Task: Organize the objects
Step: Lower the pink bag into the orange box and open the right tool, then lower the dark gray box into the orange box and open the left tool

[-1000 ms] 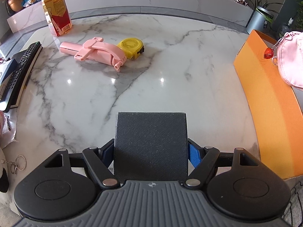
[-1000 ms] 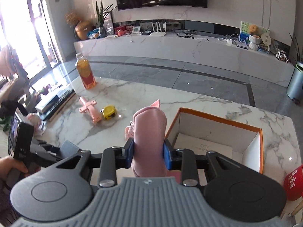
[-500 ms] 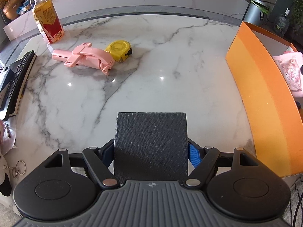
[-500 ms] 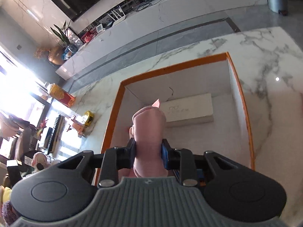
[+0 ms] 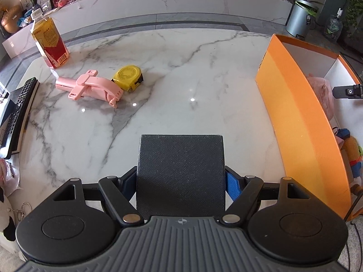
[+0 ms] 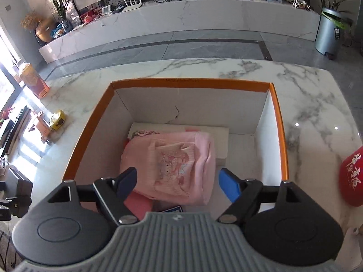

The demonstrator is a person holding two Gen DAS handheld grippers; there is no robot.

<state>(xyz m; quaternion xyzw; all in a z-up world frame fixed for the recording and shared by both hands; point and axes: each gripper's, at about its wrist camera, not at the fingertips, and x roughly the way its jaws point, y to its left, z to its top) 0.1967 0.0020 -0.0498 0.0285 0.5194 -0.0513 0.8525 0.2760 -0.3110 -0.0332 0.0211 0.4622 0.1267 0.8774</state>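
Note:
My right gripper (image 6: 178, 182) is open above the orange box (image 6: 192, 83). A pink pouch (image 6: 170, 163) lies inside the box on a white flat case (image 6: 223, 140), just beyond my fingertips. My left gripper (image 5: 181, 181) is shut on a black textured box (image 5: 181, 170), held over the marble table's near edge. The orange box (image 5: 295, 117) stands to its right, with the pink pouch (image 5: 322, 90) showing inside. A pink folding handle (image 5: 90, 87) and a yellow tape measure (image 5: 127, 77) lie at the far left of the table.
A juice bottle (image 5: 48, 42) stands at the table's far left corner. A remote and books (image 5: 15, 111) lie at the left edge. A red bag (image 6: 352, 176) sits right of the box. A plush toy (image 5: 350, 149) lies beyond the box's right side.
My right gripper moved over the box, opened and let go of the pink pouch, which now lies inside. My left gripper kept hold of the black box and drew back slightly.

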